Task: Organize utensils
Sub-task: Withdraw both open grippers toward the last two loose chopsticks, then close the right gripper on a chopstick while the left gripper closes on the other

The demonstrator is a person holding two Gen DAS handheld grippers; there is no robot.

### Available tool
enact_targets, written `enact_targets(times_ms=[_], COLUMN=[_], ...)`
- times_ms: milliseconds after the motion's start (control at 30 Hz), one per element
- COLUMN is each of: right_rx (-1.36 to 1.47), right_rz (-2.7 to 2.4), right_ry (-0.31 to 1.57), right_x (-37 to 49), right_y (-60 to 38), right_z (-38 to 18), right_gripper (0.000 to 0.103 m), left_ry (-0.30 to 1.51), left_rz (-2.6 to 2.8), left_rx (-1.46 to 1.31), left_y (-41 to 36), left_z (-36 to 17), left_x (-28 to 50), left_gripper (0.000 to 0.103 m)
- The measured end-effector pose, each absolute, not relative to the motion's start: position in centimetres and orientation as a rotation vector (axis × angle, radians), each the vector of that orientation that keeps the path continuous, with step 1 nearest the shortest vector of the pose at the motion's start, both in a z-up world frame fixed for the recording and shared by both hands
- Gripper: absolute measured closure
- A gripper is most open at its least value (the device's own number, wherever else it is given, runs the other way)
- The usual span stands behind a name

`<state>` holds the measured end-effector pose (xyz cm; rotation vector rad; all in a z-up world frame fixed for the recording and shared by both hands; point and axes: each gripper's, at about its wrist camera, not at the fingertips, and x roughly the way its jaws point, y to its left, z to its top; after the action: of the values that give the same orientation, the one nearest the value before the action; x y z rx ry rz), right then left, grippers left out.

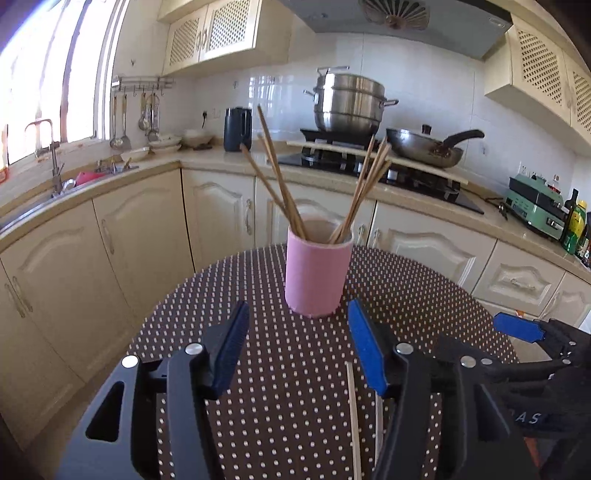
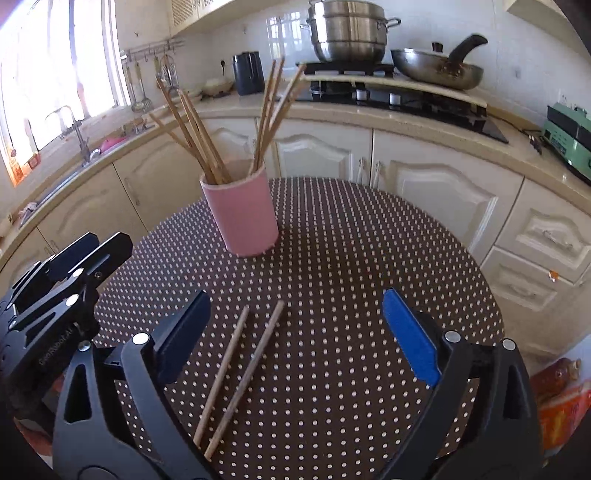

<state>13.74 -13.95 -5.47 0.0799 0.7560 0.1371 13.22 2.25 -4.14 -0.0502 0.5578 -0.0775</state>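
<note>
While over chopsticks (image 2: 240, 373), right hand-held gripper (image 2: 295, 339) spread wide, empty; left hand-held gripper (image 1: 295, 343) half apart, empty.

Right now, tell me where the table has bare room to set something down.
The table is bare on its right half, from the pink cup across to the right rim, and along the left rim beside the cup. It is crowded near the front, where two loose chopsticks lie between the open right gripper's fingers.

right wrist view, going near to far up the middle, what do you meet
two loose chopsticks on the dotted table → pink cup holding chopsticks → cabinet doors → stove → steel pot
</note>
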Motion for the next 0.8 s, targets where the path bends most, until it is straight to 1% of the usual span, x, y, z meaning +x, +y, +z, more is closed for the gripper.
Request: enact_targets(times_ms=[133,267,400,567,733,767,800], right_rx=[0.077,0.017,0.006,0.009,0.001,0.002,-0.003], right_rz=[0.126,0.084,0.066,0.026,0.03,0.036,0.05], right_ry=[0.809,0.864,0.884,0.925,0.925,0.922,0.911], right_x=[14.1,14.7,15.1,15.9,16.6,16.7,16.6], right_y=[-13.4,-12.1,-11.4,-11.0,-10.1,-10.0,-9.9], right_z=[-8.1,-11.0,-13.2,-15.2,-15.2,-15.2,-14.9], right_gripper=[0.01,0.01,0.01,0.01,0.01,0.012,0.018], left_ry=[0.607,0.648,0.708,0.756,0.793,0.798,0.799], left_rz=[-0.076,-0.063,-0.074,-0.084,-0.092,-0.093,-0.093], left_rx=[-0.051,-0.044,-0.062,-0.096,-0.121,-0.125,-0.128], left_y=[2.6,2.7,3.3,3.8,4.0,4.1,4.1], left_z=[-6.1,-8.1,-10.2,-11.9,-12.8,-13.0,-13.1], left_x=[13.1,13.0,13.2,13.5,13.9,14.0,14.0], left_gripper=[0.047,0.047,0.047,0.047,0.047,0.047,0.047])
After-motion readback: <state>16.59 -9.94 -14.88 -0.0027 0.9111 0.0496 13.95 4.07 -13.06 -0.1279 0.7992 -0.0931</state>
